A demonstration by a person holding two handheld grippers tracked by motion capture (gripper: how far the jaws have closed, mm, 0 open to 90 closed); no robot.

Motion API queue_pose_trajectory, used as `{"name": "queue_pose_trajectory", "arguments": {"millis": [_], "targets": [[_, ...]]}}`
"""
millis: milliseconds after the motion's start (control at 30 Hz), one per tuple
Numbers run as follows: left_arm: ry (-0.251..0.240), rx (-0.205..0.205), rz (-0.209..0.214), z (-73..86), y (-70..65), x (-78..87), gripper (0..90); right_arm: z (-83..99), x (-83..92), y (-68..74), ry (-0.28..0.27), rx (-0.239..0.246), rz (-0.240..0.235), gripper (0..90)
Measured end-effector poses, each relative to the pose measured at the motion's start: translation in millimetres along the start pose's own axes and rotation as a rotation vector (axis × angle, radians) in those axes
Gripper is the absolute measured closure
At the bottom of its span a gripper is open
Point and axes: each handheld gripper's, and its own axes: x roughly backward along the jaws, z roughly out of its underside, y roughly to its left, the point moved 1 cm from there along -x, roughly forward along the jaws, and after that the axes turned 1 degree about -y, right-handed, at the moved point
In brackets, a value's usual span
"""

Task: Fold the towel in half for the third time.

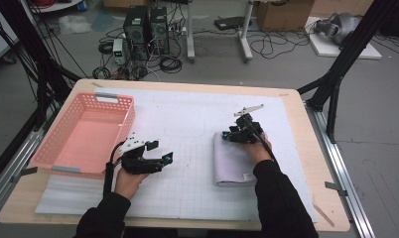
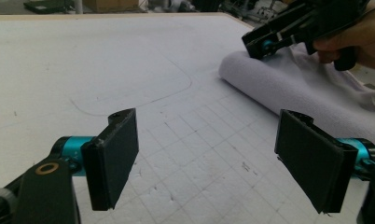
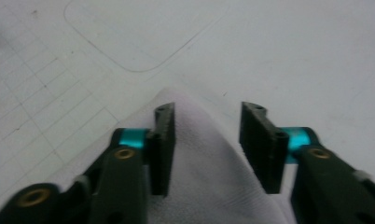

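From above, the folded towel lies on the white mat, right gripper at its far corner. The left gripper hangs jaws wide apart over bare mat. The right gripper's jaws straddle the towel's corner, seemingly not pinching.

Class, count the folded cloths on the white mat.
1: the folded cloth lies right of the mat's centre, under the right tool; the pink basket looks empty.

soft matt cloth towel; perforated pink plastic basket; white foam mat.
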Motion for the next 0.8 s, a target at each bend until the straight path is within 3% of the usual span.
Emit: {"name": "queue_pose_trajectory", "arguments": {"millis": [67,133,200,300,467,600,667,733,767,800], "targets": [[0.004,0.001,-0.003,0.8,0.9,-0.2,21.9,0.4,-3.9,2.0,0.026,0.007,-0.017,78.3],[0.004,0.006,-0.002,1.2,1.9,0.1,21.9,-0.4,-5.0,3.4,0.027,0.015,-0.018,85.5],[0.001,0.014,-0.005,1.1,2.7,0.6,21.9,-3.0,-1.9,4.9,-0.004,0.008,-0.034,86.6],[-0.001,0.016,-0.006,1.0,3.8,0.7,22.0,-8.8,1.1,9.6,-0.06,0.046,-0.058,86.8],[0.003,0.017,-0.008,1.2,3.3,0.2,22.0,-16.3,-7.8,21.1,-0.086,0.081,-0.082,87.0],[0.006,0.018,-0.01,1.4,3.5,-0.2,21.9,-19.6,-21.5,27.6,-0.098,0.073,-0.08,87.3],[0.009,0.022,-0.007,1.7,3.3,-0.5,22.0,-19.4,-28.6,30.2,-0.092,0.061,-0.073,83.3],[0.012,0.02,-0.008,1.9,3.5,-0.6,22.0,-18.6,-30.8,30.9,-0.096,0.053,-0.015,62.7],[0.014,0.019,-0.006,1.8,3.8,-0.5,22.0,-18.3,-28.7,29.8,-0.106,0.038,0.01,56.3],[0.013,0.022,-0.007,1.8,3.8,-0.4,22.1,-17.9,-24.0,27.2,-0.122,0.03,0.025,55.4]]}}
